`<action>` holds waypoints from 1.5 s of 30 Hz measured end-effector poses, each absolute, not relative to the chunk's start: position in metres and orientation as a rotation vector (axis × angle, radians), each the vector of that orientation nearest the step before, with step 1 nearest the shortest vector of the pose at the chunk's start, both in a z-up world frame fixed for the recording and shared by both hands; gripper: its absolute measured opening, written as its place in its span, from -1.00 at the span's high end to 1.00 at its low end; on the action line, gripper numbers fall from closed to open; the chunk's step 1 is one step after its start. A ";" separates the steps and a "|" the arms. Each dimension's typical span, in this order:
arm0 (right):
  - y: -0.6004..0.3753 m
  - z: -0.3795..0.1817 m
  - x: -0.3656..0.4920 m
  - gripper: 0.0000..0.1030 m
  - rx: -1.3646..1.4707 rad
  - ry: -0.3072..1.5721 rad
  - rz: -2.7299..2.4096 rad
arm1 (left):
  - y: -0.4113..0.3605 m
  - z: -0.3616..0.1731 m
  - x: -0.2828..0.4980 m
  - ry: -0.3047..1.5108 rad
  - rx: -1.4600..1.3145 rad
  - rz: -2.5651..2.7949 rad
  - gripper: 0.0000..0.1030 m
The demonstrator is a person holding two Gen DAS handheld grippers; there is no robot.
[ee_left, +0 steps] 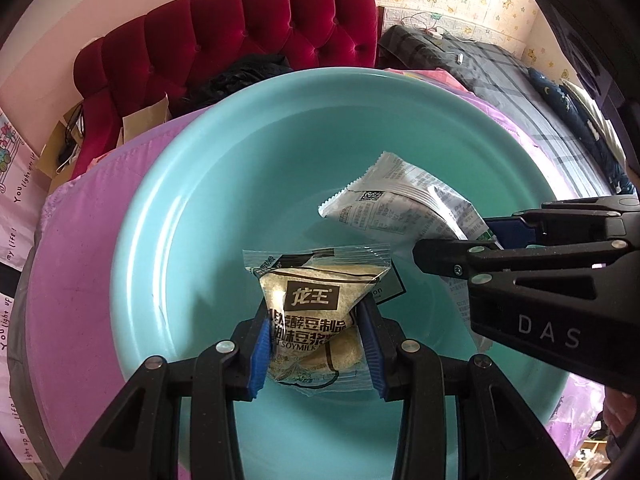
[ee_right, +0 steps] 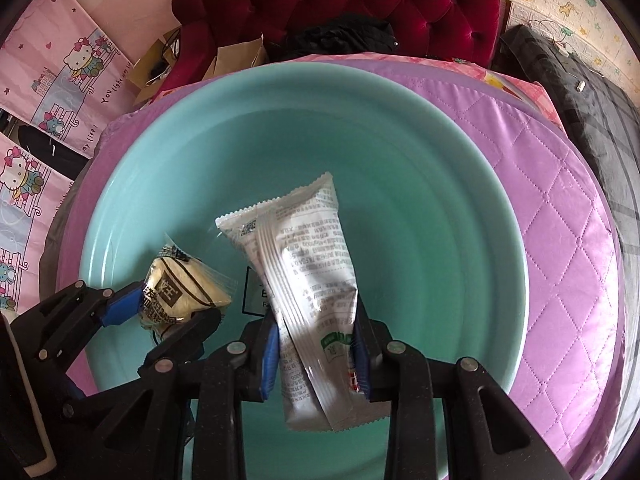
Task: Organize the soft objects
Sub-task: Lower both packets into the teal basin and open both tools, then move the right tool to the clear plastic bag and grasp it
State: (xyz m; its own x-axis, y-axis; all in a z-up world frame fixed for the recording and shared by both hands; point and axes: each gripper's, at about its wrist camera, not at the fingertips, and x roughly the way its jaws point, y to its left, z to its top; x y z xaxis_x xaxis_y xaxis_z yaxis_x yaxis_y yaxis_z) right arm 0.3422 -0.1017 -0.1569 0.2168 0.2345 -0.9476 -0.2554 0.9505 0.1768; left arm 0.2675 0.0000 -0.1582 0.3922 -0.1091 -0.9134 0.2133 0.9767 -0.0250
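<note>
Soymilk cake packet [ee_left: 310,320] sits clamped in my left gripper [ee_left: 316,354] over the teal basin [ee_left: 168,208]; at three o'clock my right gripper [ee_right: 316,360] pinches a white sachet [ee_right: 304,264] (printed side up).

Both grippers [ee_left: 316,344] [ee_right: 316,354] down-tilted — clamped

Black tool [ee_left: 316,344], blue pads [ee_left: 260,354]
</note>
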 end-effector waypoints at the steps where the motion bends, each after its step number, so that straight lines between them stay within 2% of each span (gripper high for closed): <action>1: -0.101 -0.156 0.342 0.31 -0.019 1.307 0.341 | -0.001 -0.159 0.267 1.152 0.107 -0.202 0.13; 3: -0.100 -0.154 0.342 0.28 -0.029 1.302 0.336 | -0.003 -0.158 0.269 1.152 0.105 -0.199 0.11; 5: -0.098 -0.151 0.342 0.07 -0.042 1.291 0.330 | -0.003 -0.157 0.269 1.146 0.107 -0.189 0.06; 7: -0.097 -0.146 0.339 -0.05 -0.055 1.271 0.319 | -0.004 -0.156 0.268 1.145 0.125 -0.172 -0.29; 8: -0.098 -0.144 0.339 -0.17 -0.057 1.265 0.312 | -0.004 -0.156 0.268 1.145 0.130 -0.165 -0.65; 9: -0.099 -0.142 0.339 -0.25 -0.053 1.261 0.305 | -0.004 -0.155 0.268 1.141 0.133 -0.156 -0.82; 11: -0.102 -0.139 0.337 -0.70 -0.046 1.252 0.296 | -0.002 -0.150 0.266 1.120 0.130 -0.138 -0.90; 12: -0.103 -0.137 0.336 -0.85 -0.044 1.245 0.292 | 0.000 -0.148 0.265 1.110 0.122 -0.135 -1.00; 13: -0.104 -0.135 0.335 -1.00 -0.044 1.238 0.286 | 0.001 -0.144 0.264 1.100 0.113 -0.132 -1.00; 25: -0.121 -0.101 0.299 -1.00 -0.073 1.185 0.253 | 0.005 -0.117 0.239 1.048 0.113 -0.104 -1.00; 45: -0.152 -0.072 0.211 -1.00 -0.119 1.169 0.260 | 0.008 -0.086 0.151 1.018 0.113 -0.065 -1.00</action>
State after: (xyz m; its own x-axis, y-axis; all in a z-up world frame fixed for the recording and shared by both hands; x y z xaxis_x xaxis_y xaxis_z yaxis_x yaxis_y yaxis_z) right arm 0.2109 -0.1520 -0.0724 0.3653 0.1400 -0.9203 -0.2629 0.9639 0.0423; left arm 0.1506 0.0081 -0.0859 0.5236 -0.0011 -0.8520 0.1065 0.9922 0.0643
